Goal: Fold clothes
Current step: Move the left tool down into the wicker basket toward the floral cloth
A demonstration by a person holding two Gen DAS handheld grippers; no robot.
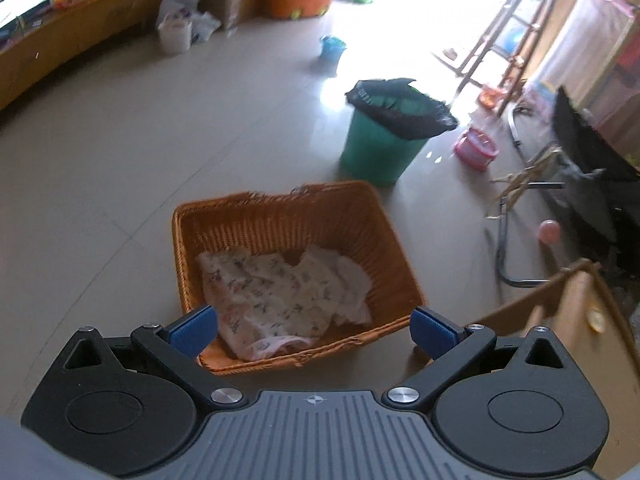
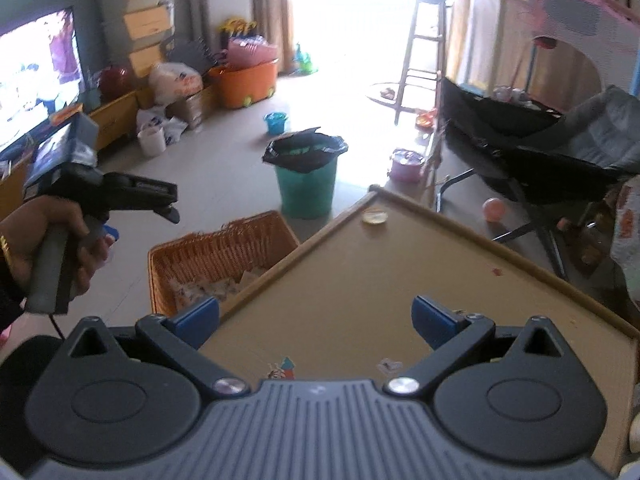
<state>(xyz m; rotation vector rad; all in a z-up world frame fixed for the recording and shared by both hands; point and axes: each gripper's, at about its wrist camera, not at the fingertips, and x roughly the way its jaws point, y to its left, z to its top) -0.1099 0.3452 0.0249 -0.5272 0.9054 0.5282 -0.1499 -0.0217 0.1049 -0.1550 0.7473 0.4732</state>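
Note:
A white floral garment (image 1: 280,300) lies crumpled in a wicker basket (image 1: 280,208) on the floor. My left gripper (image 1: 314,330) hovers open above the basket's near side, its blue pads wide apart with nothing between them. In the right wrist view the same basket (image 2: 216,256) sits left of a brown table (image 2: 360,288), with a bit of the garment (image 2: 208,290) showing inside. My right gripper (image 2: 316,318) is open over the table's near part. The left gripper (image 2: 116,196) appears there from the side, held by a hand (image 2: 48,240) above the basket.
A green bin (image 1: 380,148) with a black liner stands just beyond the basket. A black folding chair (image 2: 540,160) and a pink ball (image 2: 494,210) are to the right of the table. A small round object (image 2: 374,216) lies at the table's far corner. Boxes, bags and an orange tub (image 2: 248,80) line the far wall.

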